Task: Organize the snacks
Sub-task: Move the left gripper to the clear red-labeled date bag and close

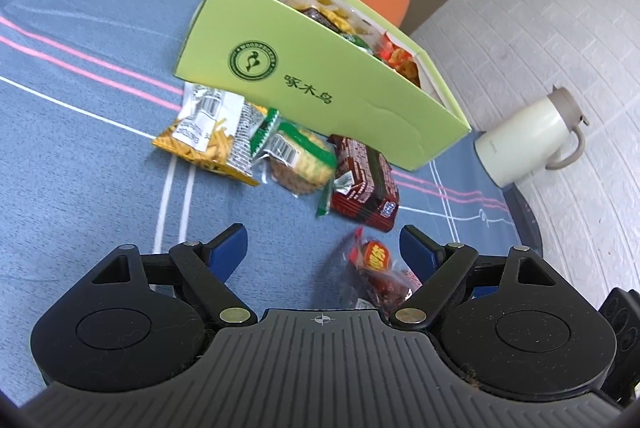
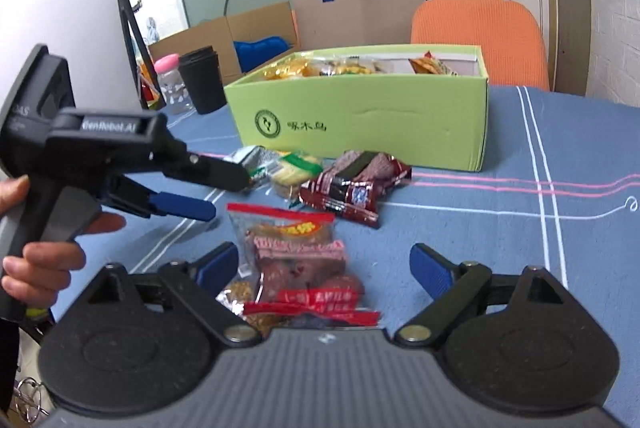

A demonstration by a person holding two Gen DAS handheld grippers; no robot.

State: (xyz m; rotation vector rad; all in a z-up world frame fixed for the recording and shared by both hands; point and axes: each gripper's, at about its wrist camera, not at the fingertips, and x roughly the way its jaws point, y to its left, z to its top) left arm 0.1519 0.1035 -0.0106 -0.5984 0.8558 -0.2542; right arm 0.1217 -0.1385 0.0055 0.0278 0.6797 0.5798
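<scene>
Your table [image 1: 80,68], under its blue striped cloth, carries everything. The green box [image 1: 320,84] stands near its far edge, open-topped and already packed with snack packets, with an orange chair [image 2: 480,36] behind it. A white jug [image 1: 528,144] sits by the table's right edge.

Along the box's near wall lie three loose packets: a yellow stick-snack bag [image 1: 208,136], a green-wrapped cracker pack [image 1: 300,156] and a dark red wafer pack [image 1: 364,180], the three overlapping at their ends.

Nearer your edge of the table lies the red date packet [image 2: 300,260], apart from those three.

Your right gripper [image 2: 324,268] is released, fingers wide, with the date packet lying between them but not pinched. Your left gripper [image 1: 324,248] is released too, holding nothing, the packet just beside its right finger [image 1: 416,248].
</scene>
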